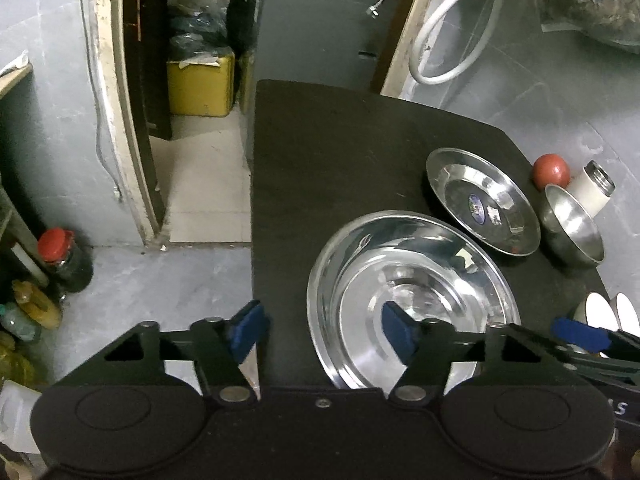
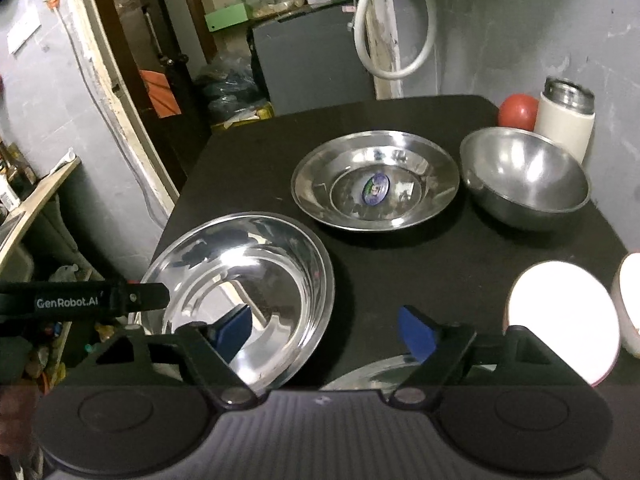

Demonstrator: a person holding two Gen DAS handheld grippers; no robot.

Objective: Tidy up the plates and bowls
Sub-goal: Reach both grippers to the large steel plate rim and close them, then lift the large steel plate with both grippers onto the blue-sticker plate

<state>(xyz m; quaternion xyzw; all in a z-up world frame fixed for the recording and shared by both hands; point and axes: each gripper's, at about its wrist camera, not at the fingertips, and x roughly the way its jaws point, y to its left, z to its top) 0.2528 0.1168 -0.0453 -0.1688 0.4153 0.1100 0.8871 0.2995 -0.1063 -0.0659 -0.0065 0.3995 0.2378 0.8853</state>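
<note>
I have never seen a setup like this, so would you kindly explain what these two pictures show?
A person holds two handheld grippers; each picture comes from a fisheye camera looking along one gripper's blue-tipped fingers. The left gripper and right gripper are both open and hold nothing. On the black table sit a large steel plate, a smaller stickered plate, a steel bowl, a red ball, a white flask and white dishes.
</note>
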